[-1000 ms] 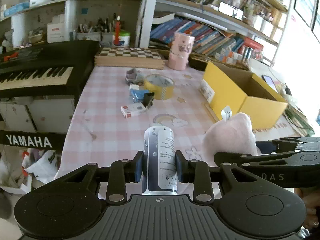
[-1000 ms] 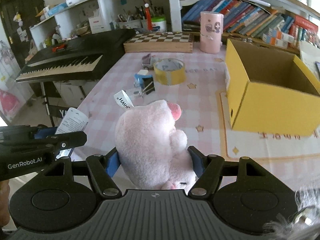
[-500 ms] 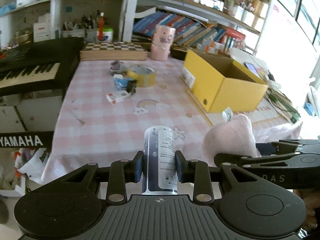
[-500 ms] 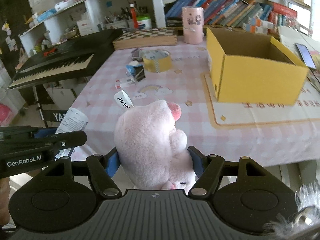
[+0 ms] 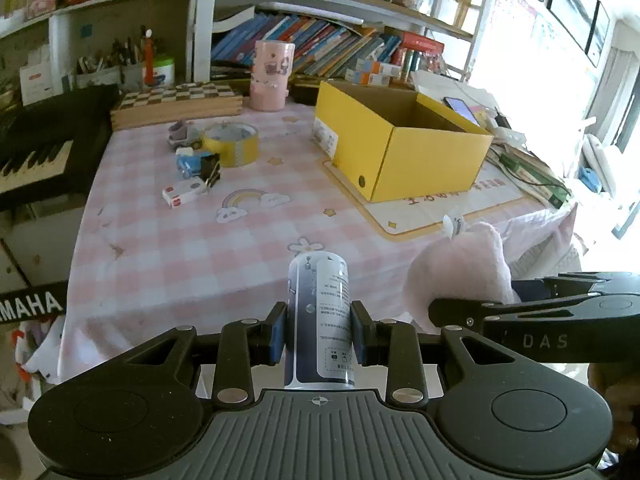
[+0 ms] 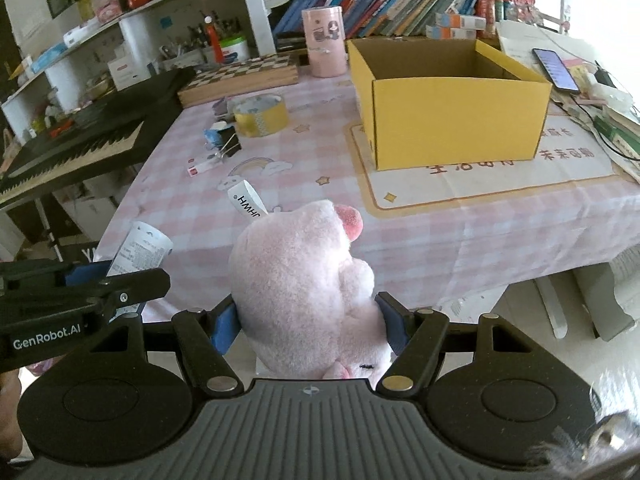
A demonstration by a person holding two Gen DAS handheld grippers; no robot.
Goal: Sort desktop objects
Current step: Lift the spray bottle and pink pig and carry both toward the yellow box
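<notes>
Held items: dark printed can (image 5: 318, 316); pink plush toy (image 6: 304, 292).
Both off the table (image 5: 192, 240), each clamped in a tool; yellow box (image 5: 400, 152) stands open.

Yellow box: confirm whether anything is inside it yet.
No, the yellow box shows only bare cardboard walls inside in the right wrist view.

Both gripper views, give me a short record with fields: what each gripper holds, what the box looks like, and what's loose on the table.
left gripper: shut on white and dark blue bottle, upright
right gripper: shut on pink plush toy
yellow box: open top, on printed mat; no contents visible
loose on table: yellow tape roll, binder clip, small white and red box
table cover: pink checked cloth
</notes>
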